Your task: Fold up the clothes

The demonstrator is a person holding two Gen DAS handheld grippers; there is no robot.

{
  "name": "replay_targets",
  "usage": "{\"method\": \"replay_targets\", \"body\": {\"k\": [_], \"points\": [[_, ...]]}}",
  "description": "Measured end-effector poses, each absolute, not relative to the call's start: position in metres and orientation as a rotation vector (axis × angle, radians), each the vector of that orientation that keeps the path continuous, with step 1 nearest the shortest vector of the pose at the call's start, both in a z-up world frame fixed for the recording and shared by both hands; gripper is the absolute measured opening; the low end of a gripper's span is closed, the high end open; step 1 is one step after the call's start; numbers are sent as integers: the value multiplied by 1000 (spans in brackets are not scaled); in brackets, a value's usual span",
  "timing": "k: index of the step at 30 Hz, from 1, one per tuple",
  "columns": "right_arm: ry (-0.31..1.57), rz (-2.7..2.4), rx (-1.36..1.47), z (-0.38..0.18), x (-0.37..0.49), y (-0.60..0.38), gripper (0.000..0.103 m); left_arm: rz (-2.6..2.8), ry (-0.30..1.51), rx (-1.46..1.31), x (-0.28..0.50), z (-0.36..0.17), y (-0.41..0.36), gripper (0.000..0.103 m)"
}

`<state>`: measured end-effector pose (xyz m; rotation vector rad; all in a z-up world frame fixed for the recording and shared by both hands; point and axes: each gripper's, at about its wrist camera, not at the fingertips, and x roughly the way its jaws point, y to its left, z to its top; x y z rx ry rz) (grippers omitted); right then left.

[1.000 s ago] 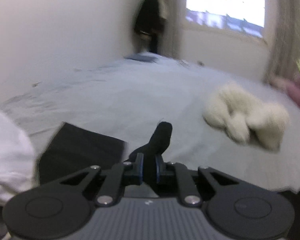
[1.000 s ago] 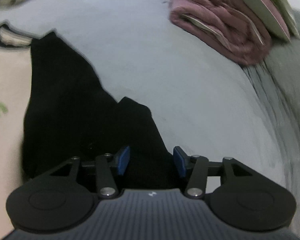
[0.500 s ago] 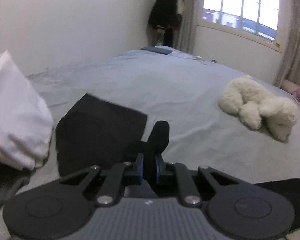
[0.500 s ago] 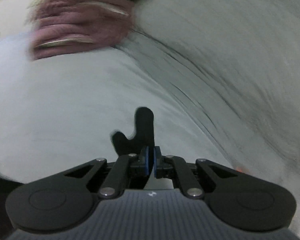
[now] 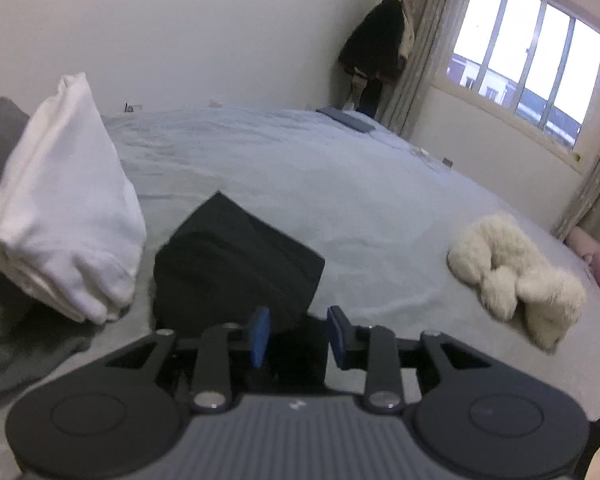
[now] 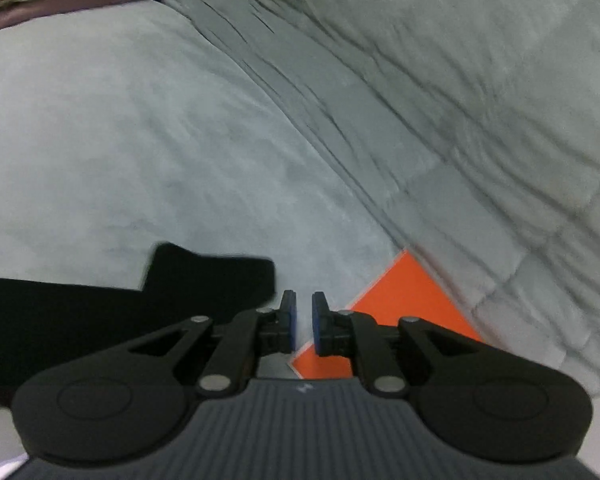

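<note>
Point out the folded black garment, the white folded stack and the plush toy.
folded black garment [image 5: 236, 264], left wrist view, centre of its top face.
white folded stack [image 5: 64, 216], left wrist view, broad side.
plush toy [image 5: 516, 276], left wrist view, middle of its body.

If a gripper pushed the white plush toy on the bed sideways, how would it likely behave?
The plush toy looks fluffy and limp, sprawled flat on the bed, so it would probably squash and flop rather than hold shape. It seems light for its bulk. Its pile may drag on the cover, so it might bunch or tumble rather than slide.
</note>
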<state>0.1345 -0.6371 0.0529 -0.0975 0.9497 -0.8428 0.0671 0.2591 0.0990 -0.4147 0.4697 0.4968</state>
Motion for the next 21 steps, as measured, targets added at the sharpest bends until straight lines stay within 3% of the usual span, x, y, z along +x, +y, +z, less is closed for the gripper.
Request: {"method": "replay_targets", "body": {"k": [5,9,13,21], "points": [[836,-748,-59,78,130,-590,25,469,431,-413,62,117,245,37],[819,-489,-2,87,113,-527,37,269,571,-382,62,113,197,46],[893,-253,71,74,74,-461,38,-74,768,-286,45,92,111,50],[1005,-58,268,39,-4,-406,38,-267,927,-209,0,53,20,50]]}}
